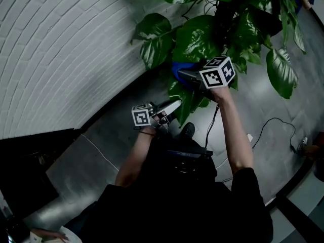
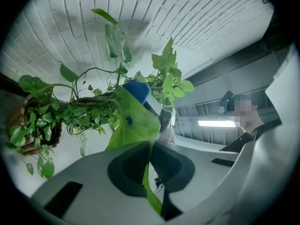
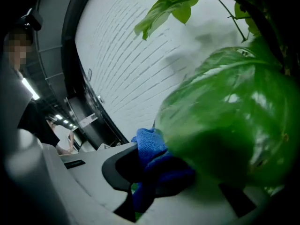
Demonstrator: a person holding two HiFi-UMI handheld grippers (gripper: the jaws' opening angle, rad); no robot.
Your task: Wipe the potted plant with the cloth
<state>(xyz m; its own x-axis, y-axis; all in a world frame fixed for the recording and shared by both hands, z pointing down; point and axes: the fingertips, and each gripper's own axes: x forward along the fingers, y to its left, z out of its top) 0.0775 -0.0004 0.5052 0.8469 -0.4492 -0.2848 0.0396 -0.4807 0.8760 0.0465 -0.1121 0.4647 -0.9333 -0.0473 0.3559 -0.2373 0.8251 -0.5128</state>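
The potted plant (image 1: 212, 29) has large glossy green leaves and hangs before a white brick wall. My left gripper (image 1: 174, 105) is shut on the tip of one low leaf (image 2: 133, 125), which runs between its dark pads and stretches up toward the plant. My right gripper (image 1: 185, 75) is shut on a blue cloth (image 3: 154, 165); in the head view the cloth (image 1: 181, 67) presses among the leaves. In the right gripper view a big blurred leaf (image 3: 234, 135) lies over the cloth and hides the far jaw. From the left gripper view the blue cloth (image 2: 137, 90) shows at the held leaf's far end.
The white brick wall (image 1: 55, 49) curves along the left. A black cable (image 1: 268, 128) and a white cable trail over the grey floor below the plant. More leaves (image 1: 281, 70) hang to the right. A person stands in the background of both gripper views.
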